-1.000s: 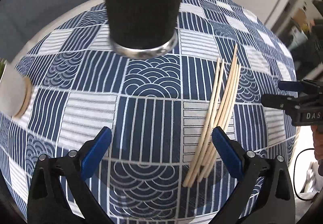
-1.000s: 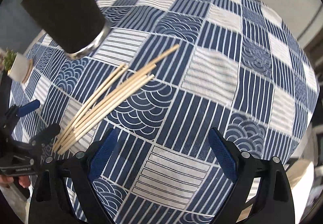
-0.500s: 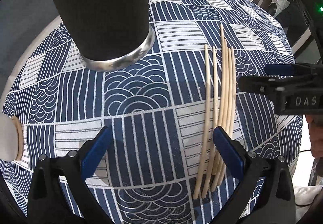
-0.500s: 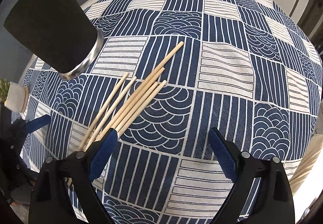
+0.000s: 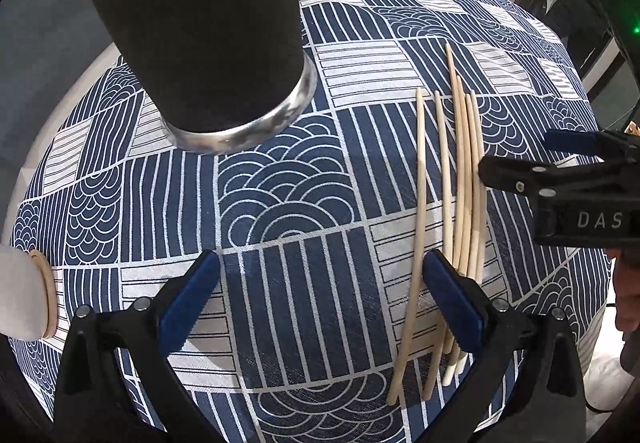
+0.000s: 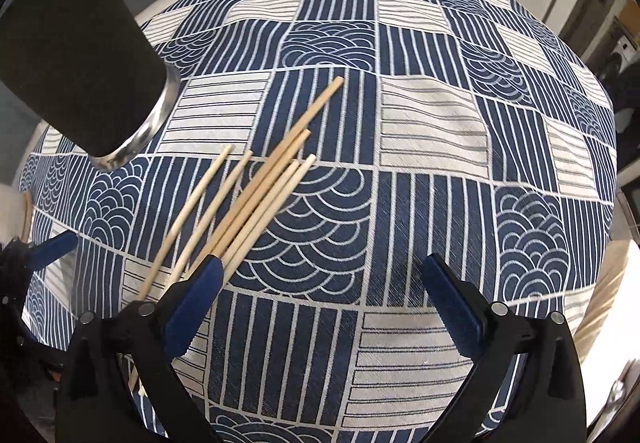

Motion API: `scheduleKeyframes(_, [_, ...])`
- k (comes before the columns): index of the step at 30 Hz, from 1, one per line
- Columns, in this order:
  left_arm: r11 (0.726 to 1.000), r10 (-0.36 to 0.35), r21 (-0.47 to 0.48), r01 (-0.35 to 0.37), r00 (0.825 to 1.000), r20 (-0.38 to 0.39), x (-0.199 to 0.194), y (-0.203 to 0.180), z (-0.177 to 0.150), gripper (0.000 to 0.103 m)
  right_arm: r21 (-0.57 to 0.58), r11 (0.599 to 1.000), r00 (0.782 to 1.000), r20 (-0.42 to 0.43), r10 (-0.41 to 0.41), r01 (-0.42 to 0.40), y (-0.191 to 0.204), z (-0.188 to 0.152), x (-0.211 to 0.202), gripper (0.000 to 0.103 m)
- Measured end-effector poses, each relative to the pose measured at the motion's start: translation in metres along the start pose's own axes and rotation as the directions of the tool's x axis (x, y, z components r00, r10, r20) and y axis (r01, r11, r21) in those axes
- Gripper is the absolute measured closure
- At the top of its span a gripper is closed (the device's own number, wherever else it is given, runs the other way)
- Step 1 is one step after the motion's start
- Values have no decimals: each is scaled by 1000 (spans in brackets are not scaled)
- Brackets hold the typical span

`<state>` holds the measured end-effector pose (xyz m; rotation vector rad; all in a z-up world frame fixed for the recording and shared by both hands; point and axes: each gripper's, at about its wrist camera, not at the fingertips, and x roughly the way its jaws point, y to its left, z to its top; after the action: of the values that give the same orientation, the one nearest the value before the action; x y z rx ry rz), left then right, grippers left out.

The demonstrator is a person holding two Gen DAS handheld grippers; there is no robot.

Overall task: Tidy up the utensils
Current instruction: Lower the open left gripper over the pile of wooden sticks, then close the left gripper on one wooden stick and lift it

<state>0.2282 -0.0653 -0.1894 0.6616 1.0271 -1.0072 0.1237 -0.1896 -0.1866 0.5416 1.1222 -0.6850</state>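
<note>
Patterned tablecloth (image 6: 432,123), chopsticks (image 6: 256,203) left of right claw (image 6: 320,307).

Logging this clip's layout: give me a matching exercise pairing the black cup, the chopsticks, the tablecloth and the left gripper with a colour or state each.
Things:
1. black cup
2. chopsticks
3. tablecloth
4. left gripper

States:
A. navy and white patchwork pattern
B. open, nothing between its blue pads
C. standing upright, silver band at its base
D. lying loose in a fanned bundle, pale wood

Pairs: 1-C, 2-D, 3-A, 4-B
</note>
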Motion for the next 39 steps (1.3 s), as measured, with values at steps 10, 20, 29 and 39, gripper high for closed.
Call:
scheduleKeyframes(10, [1000, -10, 21, 11, 1000, -8, 2, 5, 3, 4, 123, 991, 999, 2, -45, 45, -2, -8, -3, 6])
scheduleKeyframes(20, [999, -14, 35, 15, 999, -29, 4, 7, 5, 4, 169, 983, 997, -15, -70, 71, 4, -7, -2, 7])
scheduleKeyframes(29, [999, -15, 32, 15, 1000, -20, 3, 10, 4, 4, 166, 980, 993, 6, -116, 113, 15, -15, -1, 6])
scheduleKeyframes(39, [1000, -1, 8, 1, 1000, 0, 1, 10, 3, 4, 86, 993, 996, 12, -83, 82, 8, -19, -4, 6])
